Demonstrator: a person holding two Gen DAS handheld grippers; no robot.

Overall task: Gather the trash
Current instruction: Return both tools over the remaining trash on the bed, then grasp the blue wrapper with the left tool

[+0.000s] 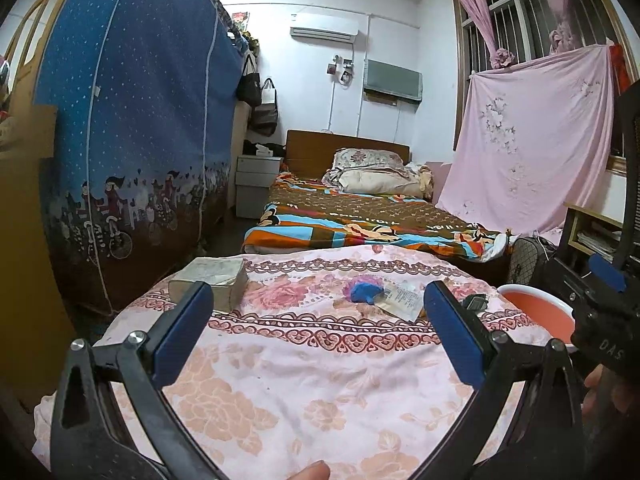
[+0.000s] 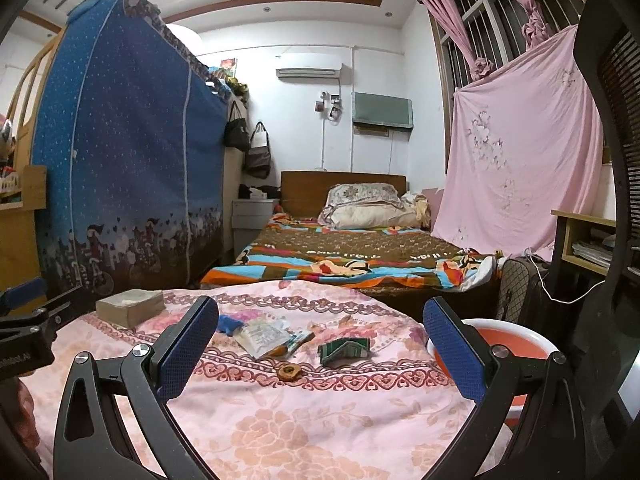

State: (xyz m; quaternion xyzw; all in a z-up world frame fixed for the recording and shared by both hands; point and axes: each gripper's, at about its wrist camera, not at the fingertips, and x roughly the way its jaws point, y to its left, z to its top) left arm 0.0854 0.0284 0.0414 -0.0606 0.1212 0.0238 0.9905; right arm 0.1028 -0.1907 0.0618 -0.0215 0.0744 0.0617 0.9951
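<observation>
The tabletop (image 2: 304, 420) is wearing a soft, matt floral cloth. On it, a clear wrapper (image 2: 262, 338) is catching the light like thin glossy plastic, beside a crumpled blue scrap (image 2: 229, 325) looking matt. The bowl (image 2: 506, 338) is showing smooth, shiny plastic. Each claw, left (image 1: 318, 334) and right (image 2: 320, 346), is showing matt black plastic arms, rough dimpled blue pads (image 2: 188, 344) and bright metal screws (image 2: 141, 350).

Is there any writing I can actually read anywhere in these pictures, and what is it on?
"DAS": white letters on the right claw's black body, cut off.
White lettering on the left claw's body: too blurred.
Print on the clear wrapper: too small.
Pale lettering on the brown bedspread: unreadable.
</observation>
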